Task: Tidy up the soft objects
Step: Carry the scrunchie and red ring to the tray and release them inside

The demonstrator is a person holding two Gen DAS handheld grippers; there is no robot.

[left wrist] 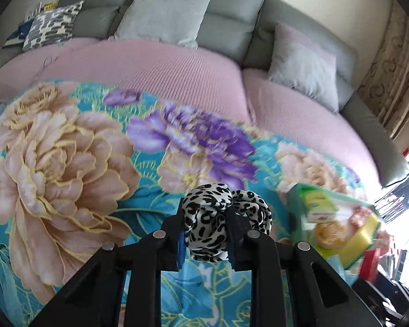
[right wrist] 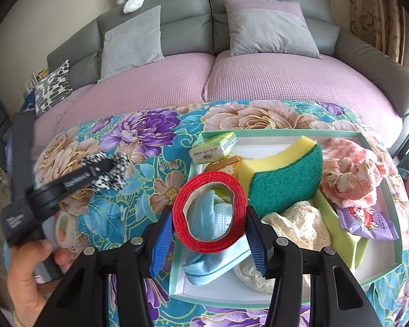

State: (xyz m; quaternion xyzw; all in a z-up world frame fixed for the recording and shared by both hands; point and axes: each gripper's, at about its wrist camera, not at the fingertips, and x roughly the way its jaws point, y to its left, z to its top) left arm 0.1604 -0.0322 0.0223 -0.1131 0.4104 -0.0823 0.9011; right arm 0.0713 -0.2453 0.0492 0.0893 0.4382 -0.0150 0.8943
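While the left claw [left wrist: 206, 231] is clenched on the leopard-print scrunchie [left wrist: 204, 226], that thing sits bunched between the pads, lifted above the floral blanket [left wrist: 68, 163] left of the tray's left edge; soft, light, squashy, so a mid-bunch pinch looks adequate, loose loop may flop; right claw [right wrist: 208, 234] grips the red tape roll [right wrist: 208, 212] across its outer rim, over the tray's [right wrist: 381, 269] near-left corner; roll likely light but stiffer, rim could slip; farther in the tray: blue mask [right wrist: 204, 269], sponge [right wrist: 283, 174], pink cloth [right wrist: 351, 174]; grey sofa [right wrist: 182, 21] behind.
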